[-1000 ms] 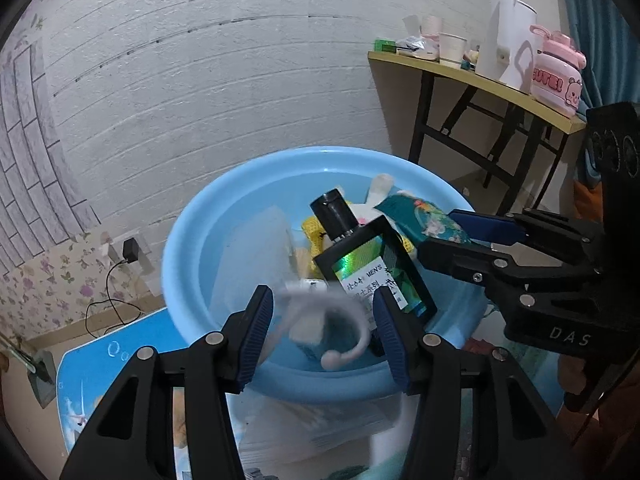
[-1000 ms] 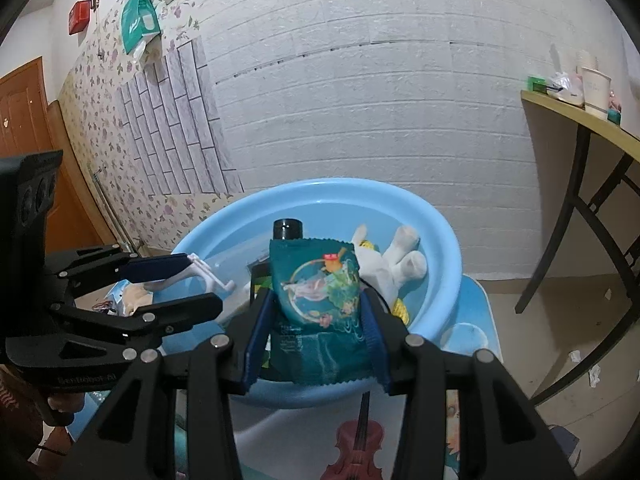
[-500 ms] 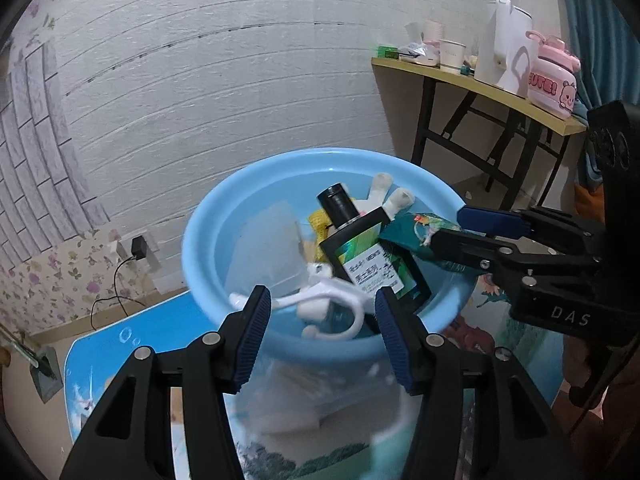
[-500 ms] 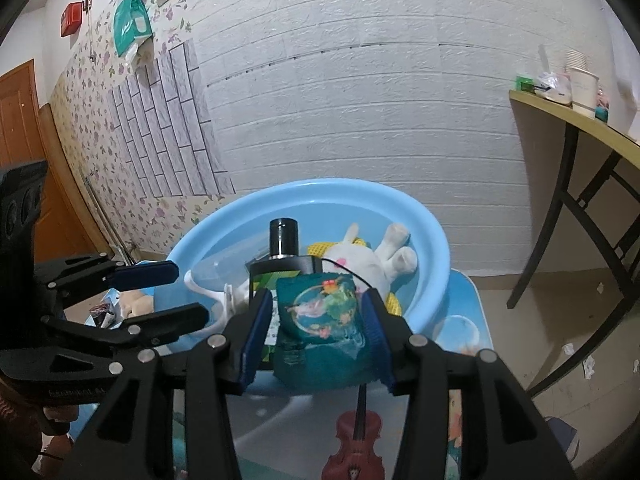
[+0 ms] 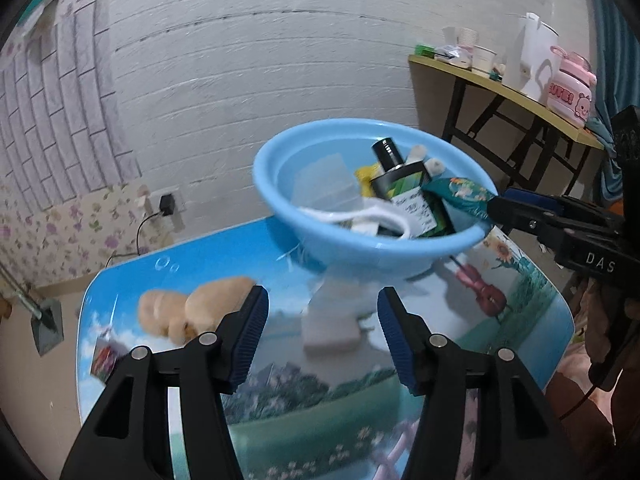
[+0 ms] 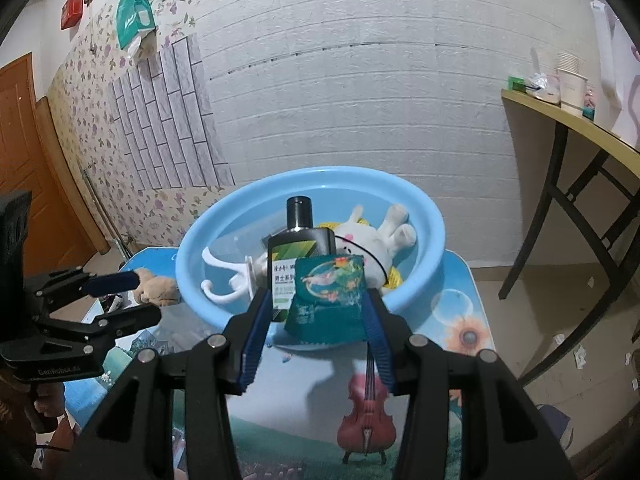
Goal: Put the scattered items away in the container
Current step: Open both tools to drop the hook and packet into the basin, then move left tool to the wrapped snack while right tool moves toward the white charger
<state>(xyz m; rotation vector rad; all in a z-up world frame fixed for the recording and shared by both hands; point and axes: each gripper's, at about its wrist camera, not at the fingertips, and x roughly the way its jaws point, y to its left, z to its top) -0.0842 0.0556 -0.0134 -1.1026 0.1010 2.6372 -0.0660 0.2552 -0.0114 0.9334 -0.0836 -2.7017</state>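
Observation:
A light blue basin point(image 5: 280, 184) point(image 6: 436, 240) stands at the far end of a small picture-printed table point(image 5: 340, 408). In it lie a dark bottle point(image 6: 300, 240), a white rabbit plush point(image 6: 372, 240), something yellow and a white plastic hook point(image 5: 360, 216). My right gripper point(image 6: 316, 296) is shut on a green snack packet point(image 6: 328, 292), held at the basin's near rim. My left gripper point(image 5: 320, 300) is open and holds nothing, low over the table. Beyond its fingers lies a white block point(image 5: 328, 324). A tan plush toy point(image 5: 196, 308) lies to the left of it.
A small printed packet point(image 5: 104, 356) lies at the table's left edge. A wooden side table point(image 6: 580, 128) with cups and a pink bottle stands to the right, against the white brick wall. A charger is plugged into a socket point(image 5: 166, 204) low on the wall.
My left gripper let the white hook drop into the basin and drew back over the table. My right gripper, still holding the green packet, also pulled back slightly from the basin.

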